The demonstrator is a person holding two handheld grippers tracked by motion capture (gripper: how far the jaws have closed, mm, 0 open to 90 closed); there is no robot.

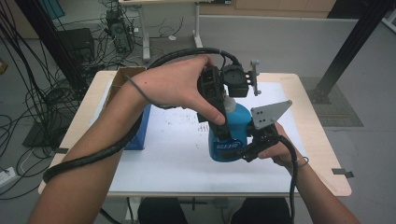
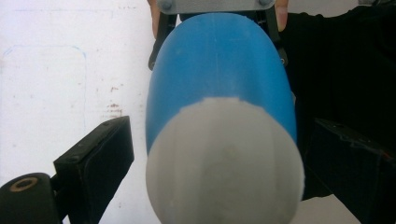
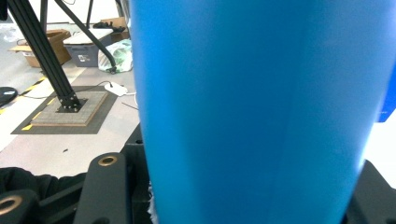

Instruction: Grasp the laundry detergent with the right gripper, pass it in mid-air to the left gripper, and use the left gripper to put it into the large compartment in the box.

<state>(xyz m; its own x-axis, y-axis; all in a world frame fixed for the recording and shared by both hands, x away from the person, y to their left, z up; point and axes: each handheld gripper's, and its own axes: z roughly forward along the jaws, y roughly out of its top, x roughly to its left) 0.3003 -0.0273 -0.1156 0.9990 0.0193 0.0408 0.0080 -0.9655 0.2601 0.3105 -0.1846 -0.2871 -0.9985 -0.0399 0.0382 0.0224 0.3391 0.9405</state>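
Note:
A blue bottle [image 1: 235, 133] with a white cap [image 2: 224, 163] stands upright on the white mat [image 1: 173, 158], right of centre. My right gripper [image 1: 245, 148] comes in from the right and is shut on the bottle's lower body; in the right gripper view the blue wall [image 3: 257, 112] sits tight between the black jaws [image 3: 233, 200]. My left gripper [image 1: 223, 108] points down over the bottle's top, held from above by a hand. In the left gripper view its jaws stand open on either side of the cap, a gap showing at each side [image 2: 219, 168].
A blue box [image 1: 141, 133] lies at the mat's left edge, with an open cardboard box [image 1: 122, 78] behind it. The wooden table's edge [image 1: 327, 140] runs close on the right. Thick cables trail from both grippers; a black frame post [image 1: 350, 46] stands beyond the table.

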